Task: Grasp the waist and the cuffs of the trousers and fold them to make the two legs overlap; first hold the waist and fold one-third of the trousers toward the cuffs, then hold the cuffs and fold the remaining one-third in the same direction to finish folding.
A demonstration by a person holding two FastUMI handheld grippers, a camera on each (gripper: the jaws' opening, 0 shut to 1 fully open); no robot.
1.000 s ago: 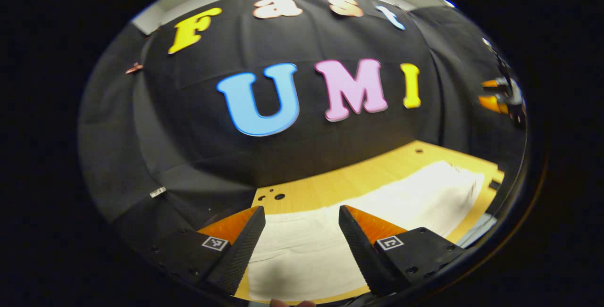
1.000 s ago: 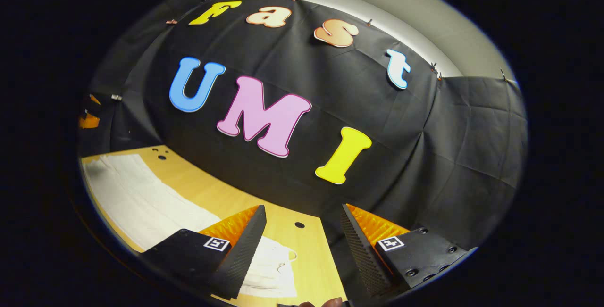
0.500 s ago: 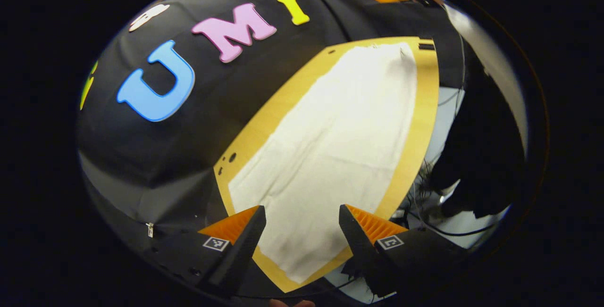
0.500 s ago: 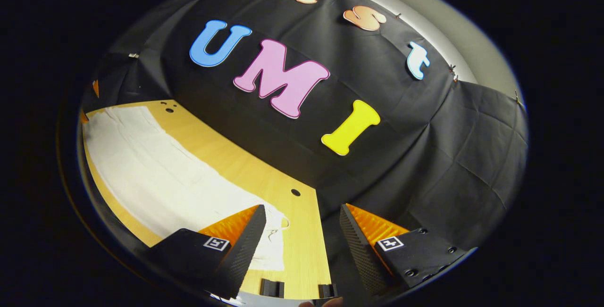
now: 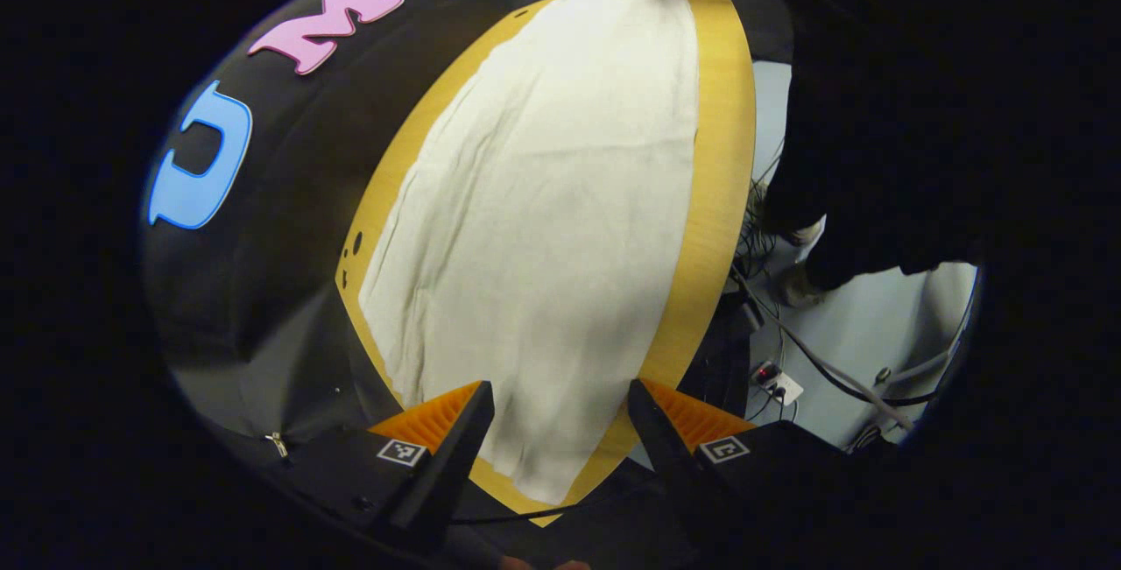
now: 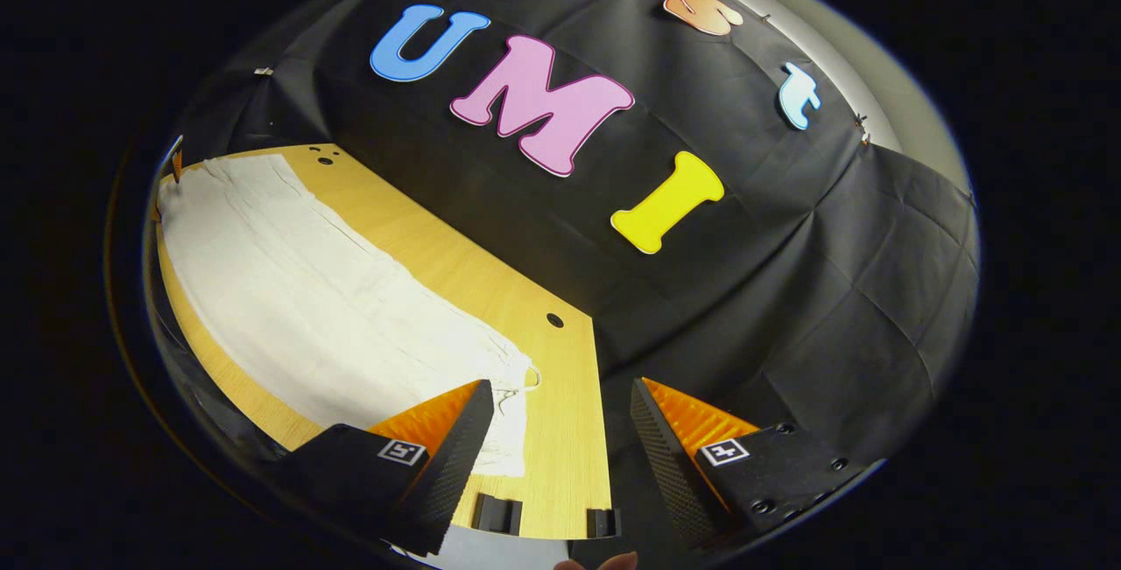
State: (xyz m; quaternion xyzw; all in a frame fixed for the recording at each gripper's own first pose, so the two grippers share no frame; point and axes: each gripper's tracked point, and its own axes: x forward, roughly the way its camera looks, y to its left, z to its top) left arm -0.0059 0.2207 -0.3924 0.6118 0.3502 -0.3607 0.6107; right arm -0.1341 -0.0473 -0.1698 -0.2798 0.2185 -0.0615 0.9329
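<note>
The trousers (image 5: 543, 228) are laid flat at frame centre, not yet grasped. Both the left gripper (image 5: 556, 439) and the right gripper (image 6: 560, 439) are held open, empty. Next, waist and cuffs must probably be reached.

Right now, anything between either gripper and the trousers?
Nothing visible. The trousers lie flat along the table, bare cloth ahead of the open left gripper. The open right gripper hangs over the drawstring end, nothing lying on the fabric there.

Left gripper view above table (image 5: 727, 158) end looking lengthwise, right gripper view opposite, sharing trousers (image 5: 543, 228).
</note>
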